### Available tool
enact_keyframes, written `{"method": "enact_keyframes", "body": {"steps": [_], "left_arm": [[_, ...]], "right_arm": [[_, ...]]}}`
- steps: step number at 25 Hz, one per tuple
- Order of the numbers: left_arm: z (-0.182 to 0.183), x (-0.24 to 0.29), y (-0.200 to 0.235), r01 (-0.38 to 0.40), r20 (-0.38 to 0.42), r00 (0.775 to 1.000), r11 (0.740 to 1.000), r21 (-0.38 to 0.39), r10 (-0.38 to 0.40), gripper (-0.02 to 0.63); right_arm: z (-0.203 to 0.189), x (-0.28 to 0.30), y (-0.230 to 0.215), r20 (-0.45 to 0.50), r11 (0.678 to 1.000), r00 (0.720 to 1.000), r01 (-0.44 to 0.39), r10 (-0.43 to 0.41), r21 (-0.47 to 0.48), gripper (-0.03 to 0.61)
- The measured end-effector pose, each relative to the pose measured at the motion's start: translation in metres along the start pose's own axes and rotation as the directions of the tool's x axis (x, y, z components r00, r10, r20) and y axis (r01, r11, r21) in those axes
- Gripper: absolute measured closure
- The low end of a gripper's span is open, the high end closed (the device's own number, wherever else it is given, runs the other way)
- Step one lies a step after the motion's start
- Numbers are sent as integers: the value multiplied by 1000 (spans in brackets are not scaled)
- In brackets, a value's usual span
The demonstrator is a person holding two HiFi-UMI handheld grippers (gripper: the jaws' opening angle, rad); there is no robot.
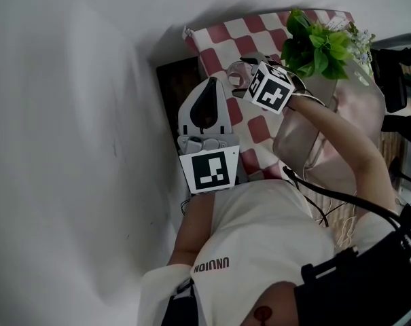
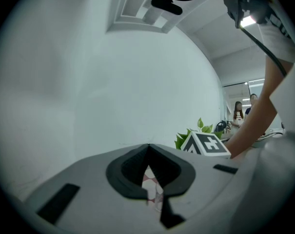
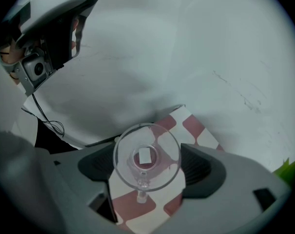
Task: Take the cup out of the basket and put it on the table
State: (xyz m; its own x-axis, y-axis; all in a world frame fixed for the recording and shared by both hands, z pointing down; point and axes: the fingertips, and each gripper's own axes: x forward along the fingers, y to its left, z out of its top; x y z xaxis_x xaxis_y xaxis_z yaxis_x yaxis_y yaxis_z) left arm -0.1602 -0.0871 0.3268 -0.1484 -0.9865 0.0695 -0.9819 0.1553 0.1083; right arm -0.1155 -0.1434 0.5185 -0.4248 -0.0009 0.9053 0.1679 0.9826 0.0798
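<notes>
A clear glass cup [image 1: 234, 80] [image 3: 146, 157] hangs just above the red-and-white checked table [image 1: 256, 32] [image 3: 198, 130]. My right gripper [image 1: 244, 79] [image 3: 146, 168] is shut on the cup, with its rim between the two dark pads. A small white label shows on the cup's bottom. The pale pink basket [image 1: 341, 124] stands to the right of the cup, under my right arm. My left gripper [image 1: 206, 85] [image 2: 148, 147] is shut on nothing, held upright close to my body at the table's near left edge.
A leafy green plant [image 1: 317, 43] [image 2: 193, 130] stands at the basket's far side. A white wall [image 1: 69, 114] runs along the left, with a dark gap [image 1: 172, 87] between it and the table. People [image 2: 237, 112] stand far off.
</notes>
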Motion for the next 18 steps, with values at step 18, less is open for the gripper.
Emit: {"method": "enact_keyframes", "body": {"steps": [18], "left_arm": [[4, -6, -4, 0, 4, 1000, 1000, 14, 0, 604]], "right_arm": [[-1, -21, 2, 3, 1000, 1000, -16, 16, -21, 170]]}}
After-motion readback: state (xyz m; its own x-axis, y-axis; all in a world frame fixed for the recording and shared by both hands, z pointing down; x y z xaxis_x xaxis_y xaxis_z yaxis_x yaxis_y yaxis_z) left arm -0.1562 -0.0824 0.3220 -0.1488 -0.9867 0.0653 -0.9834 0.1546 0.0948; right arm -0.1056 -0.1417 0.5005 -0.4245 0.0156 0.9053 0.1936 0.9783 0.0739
